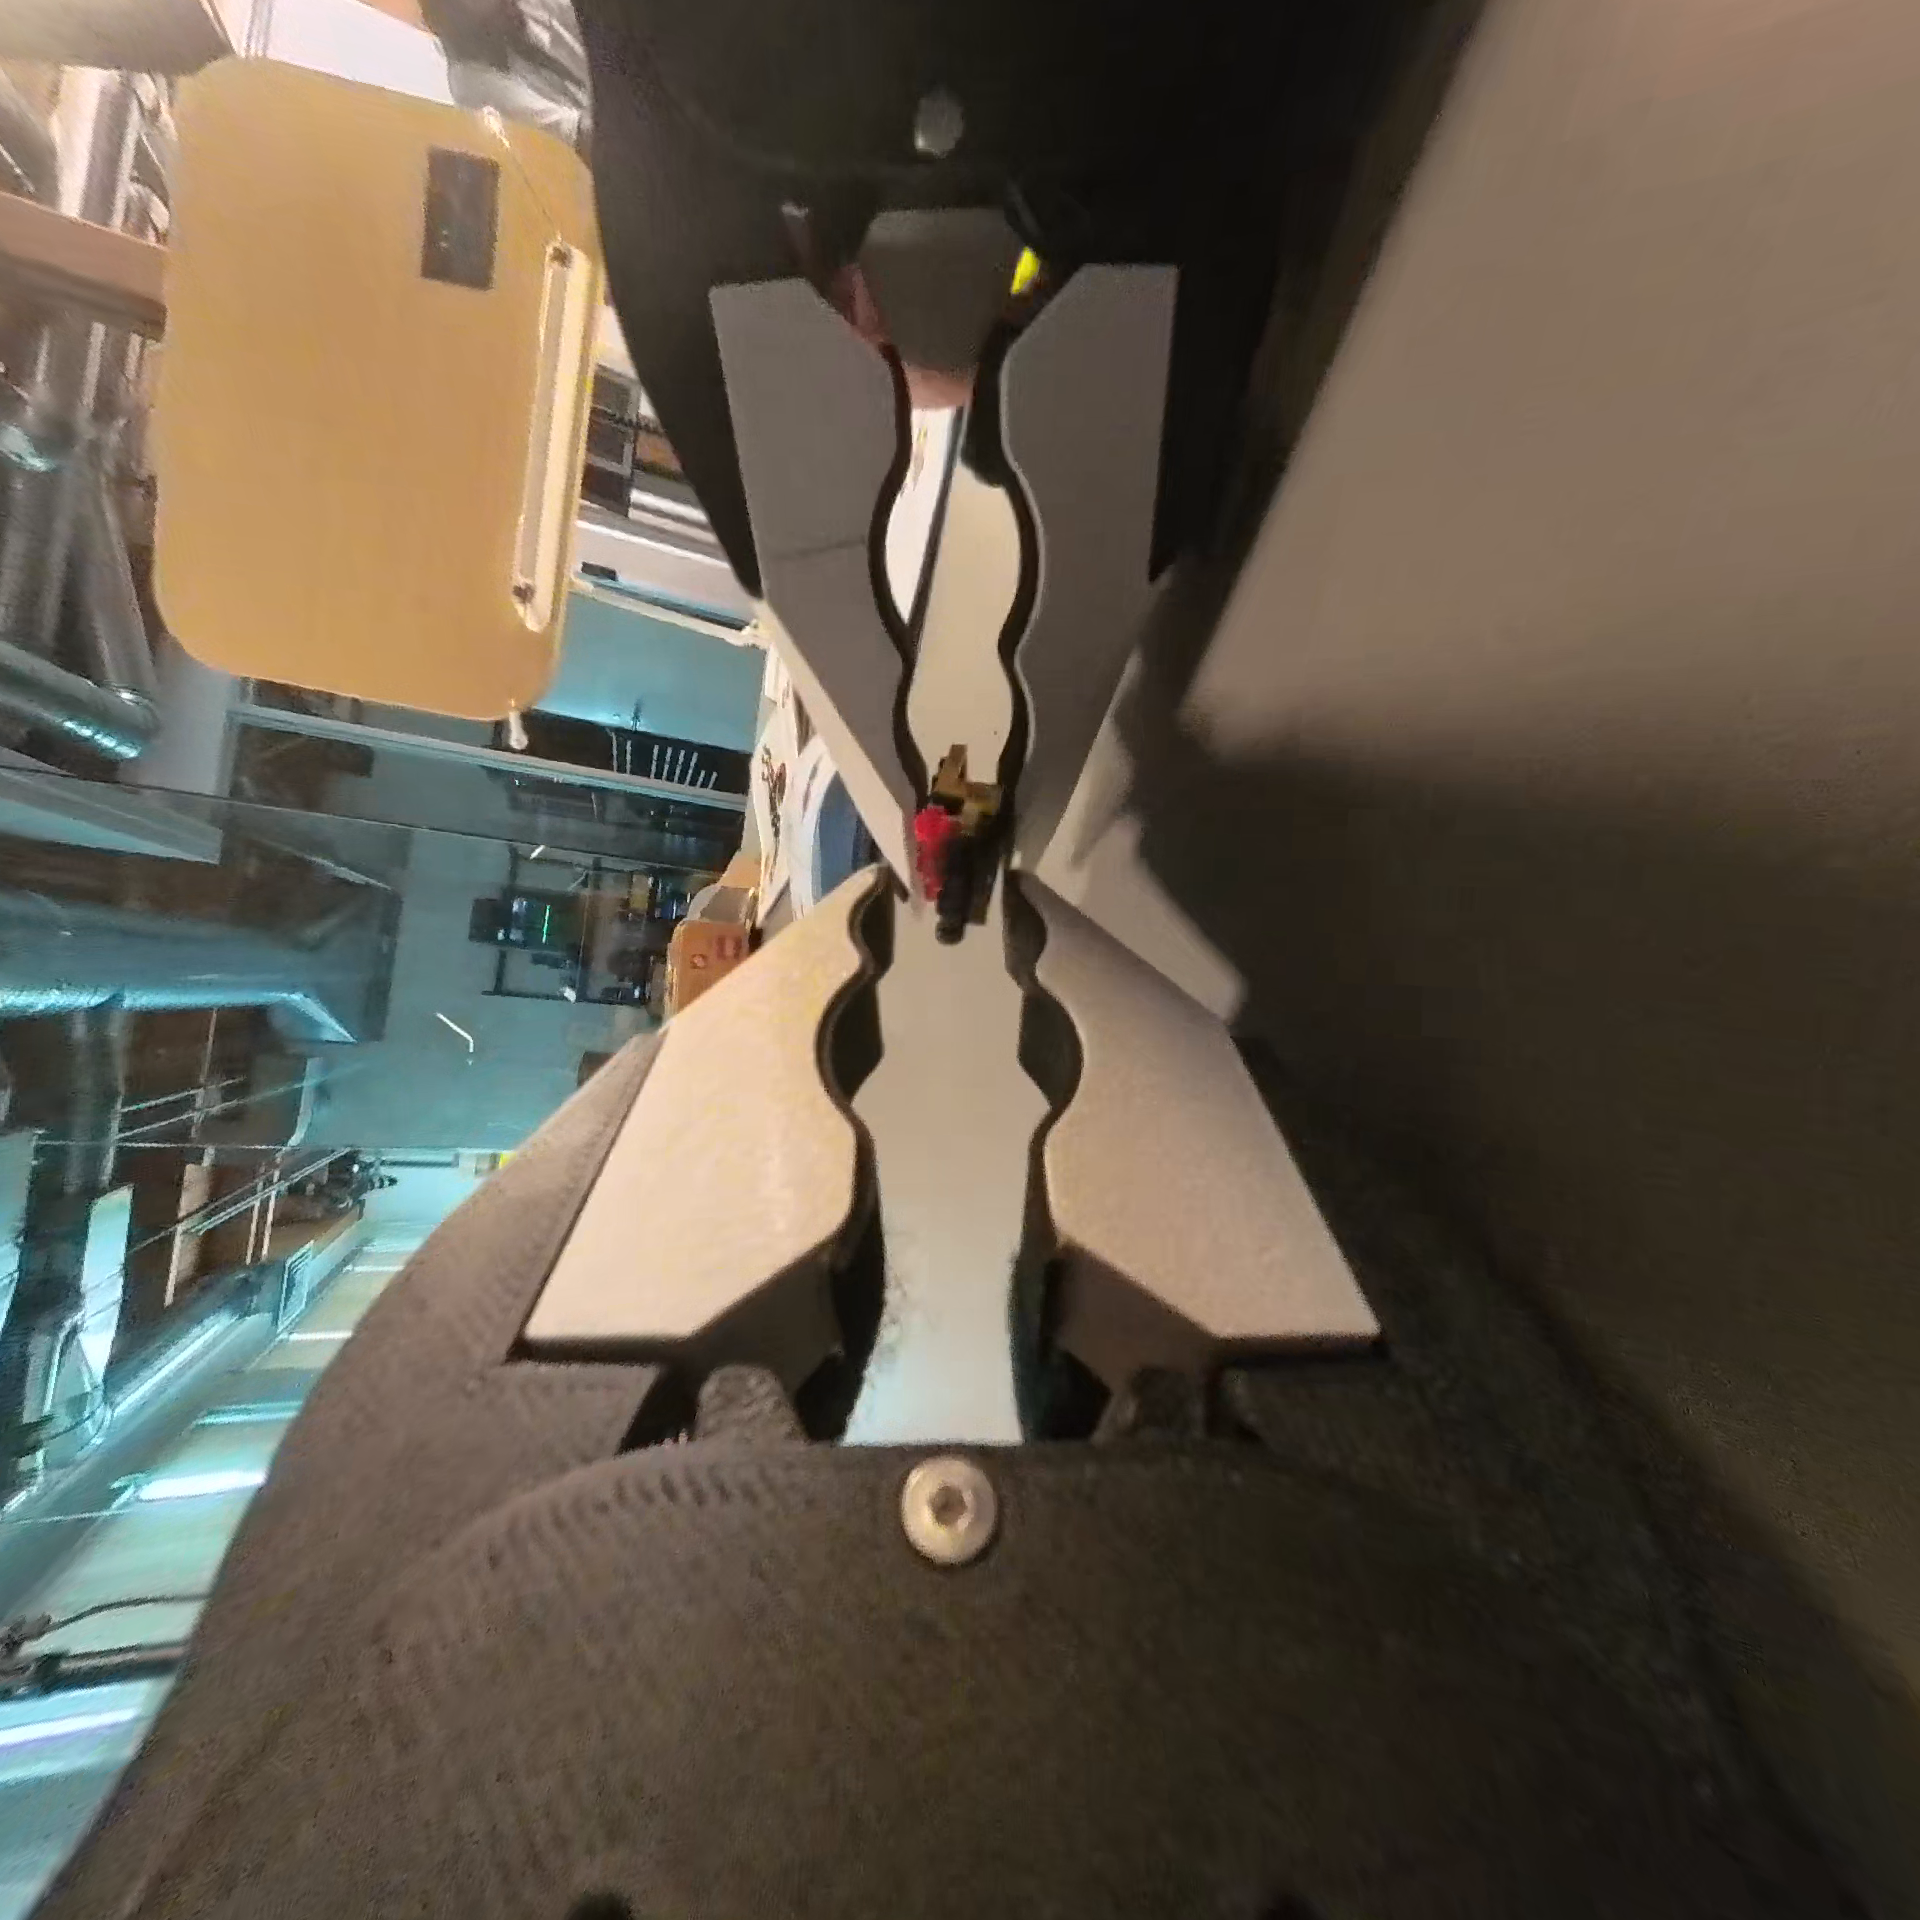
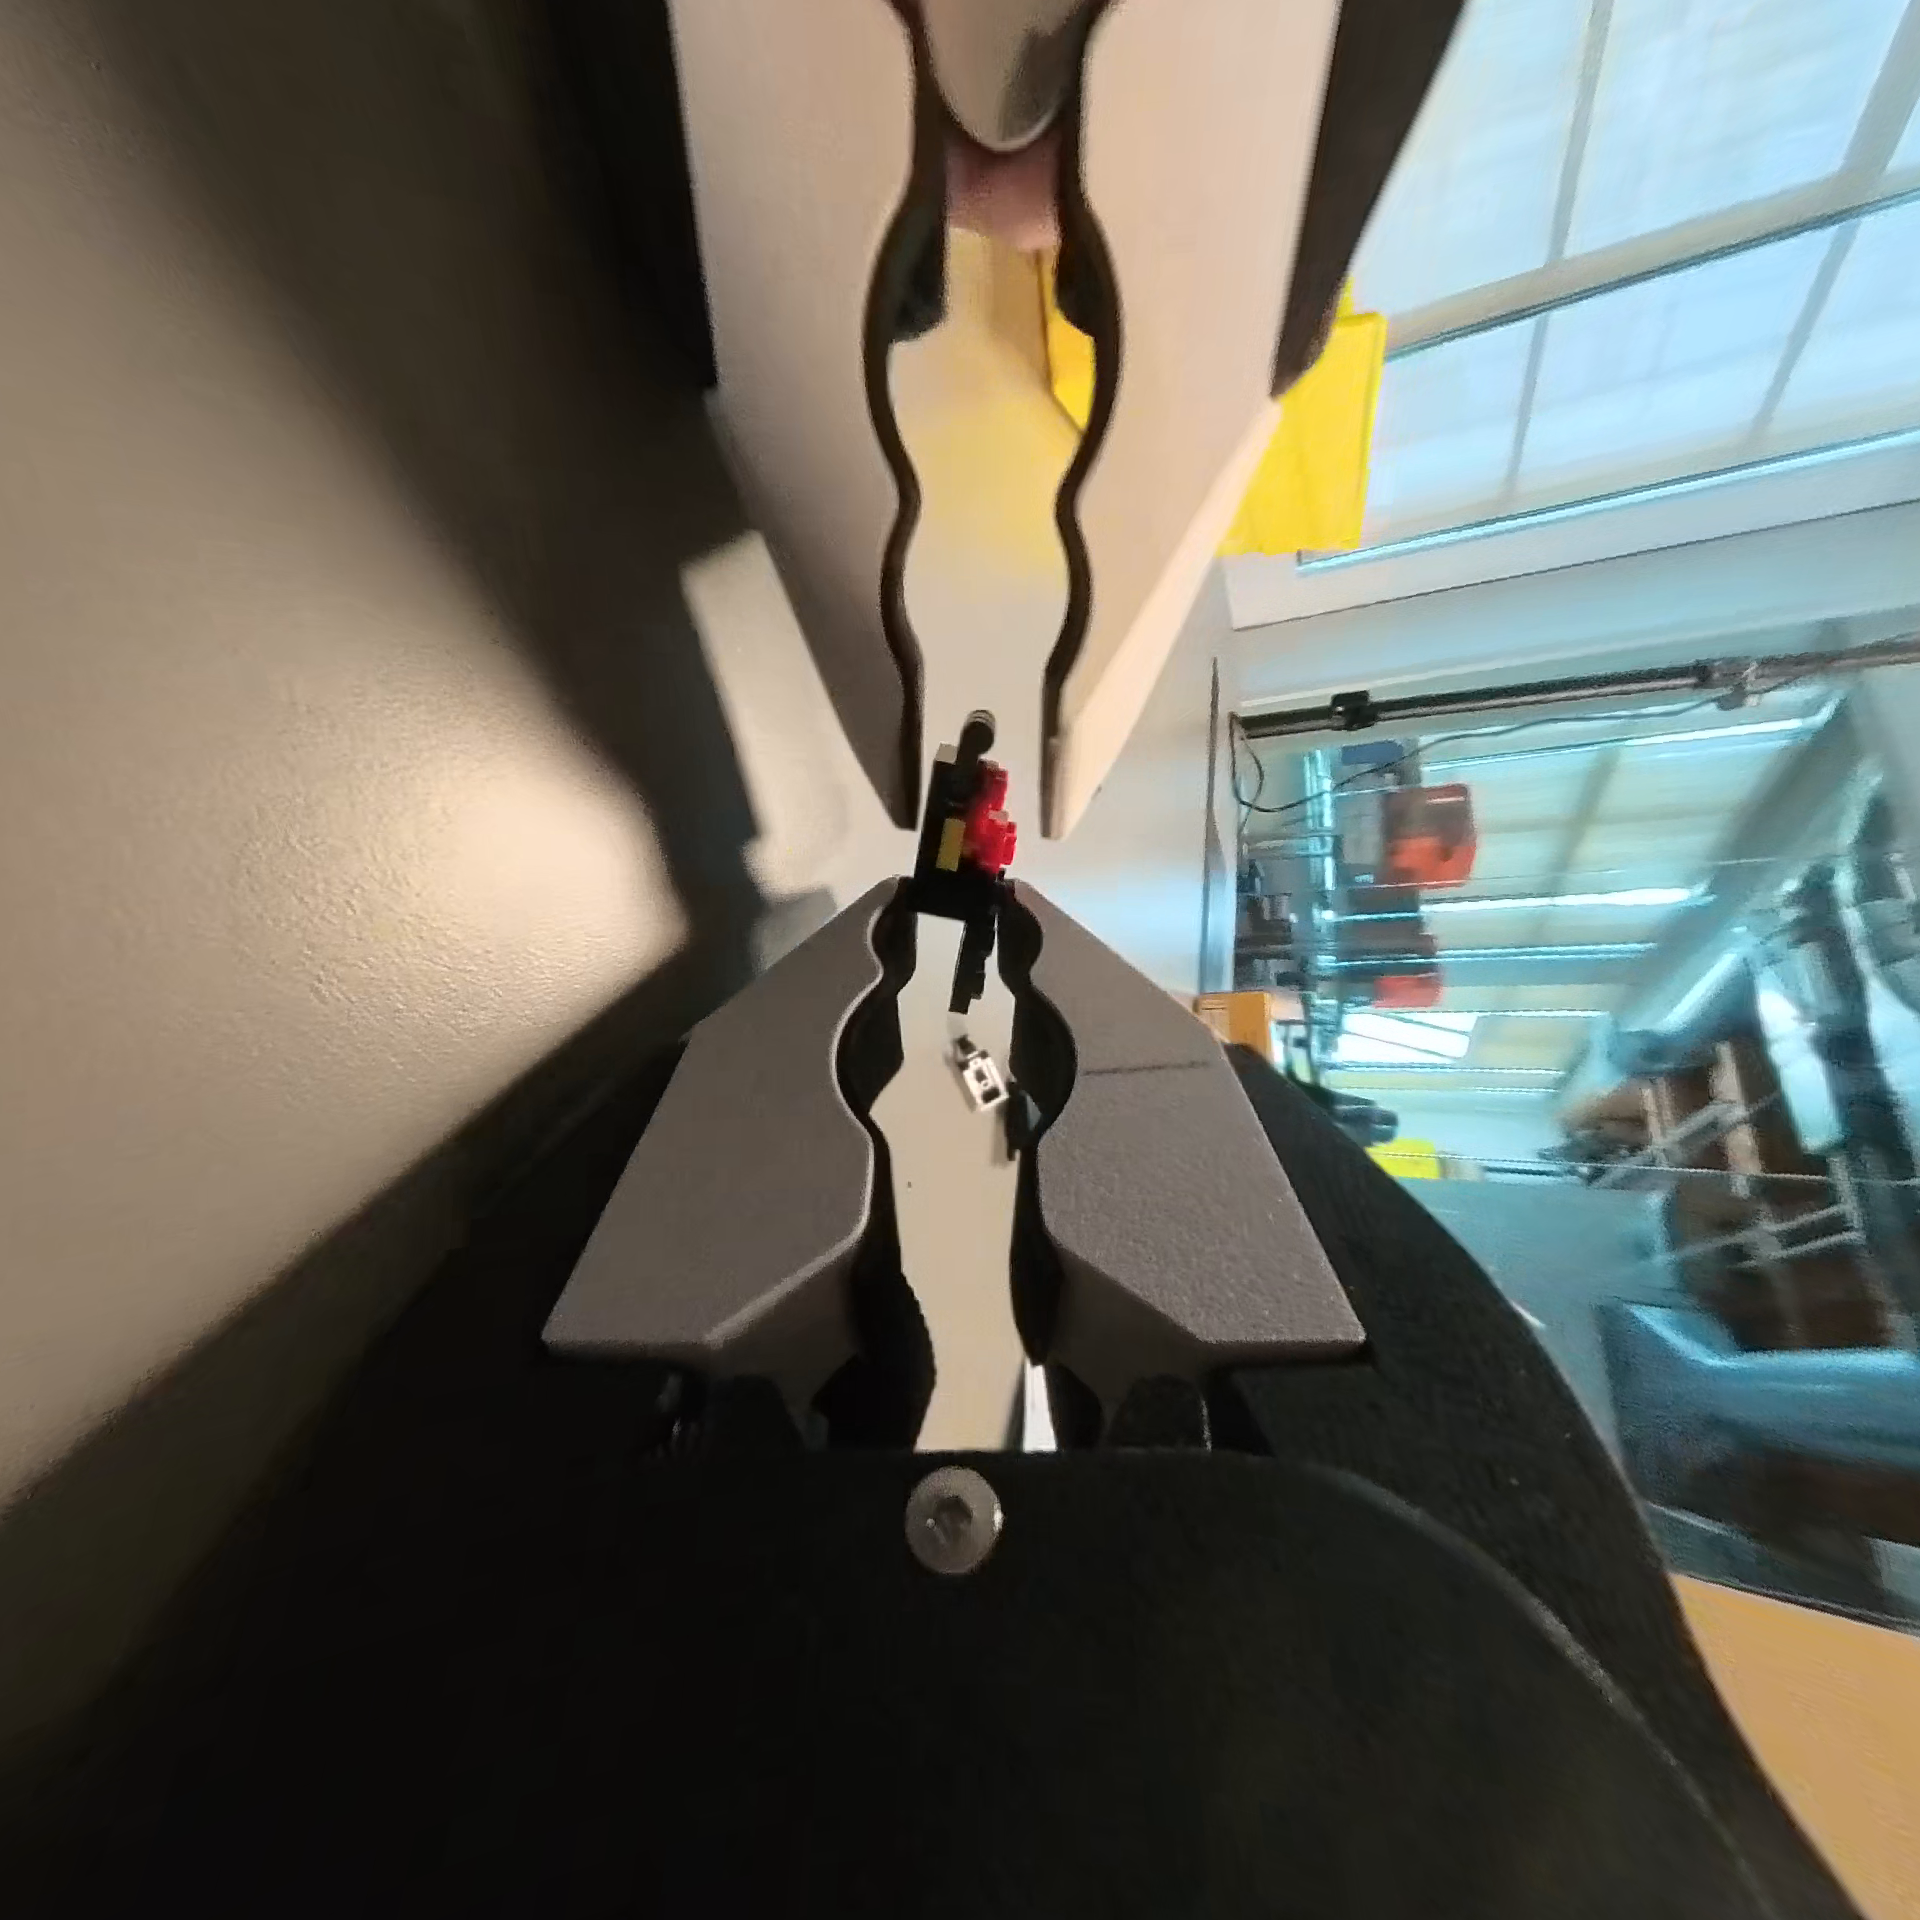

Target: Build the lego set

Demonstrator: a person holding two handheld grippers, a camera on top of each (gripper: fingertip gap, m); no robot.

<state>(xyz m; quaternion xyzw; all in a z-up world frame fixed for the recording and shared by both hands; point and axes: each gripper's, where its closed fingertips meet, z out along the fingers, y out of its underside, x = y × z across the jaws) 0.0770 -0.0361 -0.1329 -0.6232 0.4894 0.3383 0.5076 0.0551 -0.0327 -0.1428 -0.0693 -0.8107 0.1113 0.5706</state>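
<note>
A small lego assembly [image 1: 940, 831] of red, black and yellow pieces hangs in the air between two grippers that meet tip to tip. My right gripper [image 2: 956, 890] is shut on its black base [image 2: 940, 896]. The red part [image 2: 992, 821] sticks out towards the left gripper [image 2: 982, 826]. My left gripper [image 1: 954, 883] stands slightly open around the assembly's black end, and I see a gap on the red side. The right gripper [image 1: 964, 847] also shows at the top of the left wrist view, pinching the assembly.
Both views are rolled sideways. Small loose lego pieces [image 2: 977, 1081] lie on the white table [image 2: 956, 1247] under the right gripper. A grey panel [image 1: 1558, 520] stands close by. A yellow box [image 1: 353, 395] is at the back, and a yellow object [image 2: 1309, 447] behind the left gripper.
</note>
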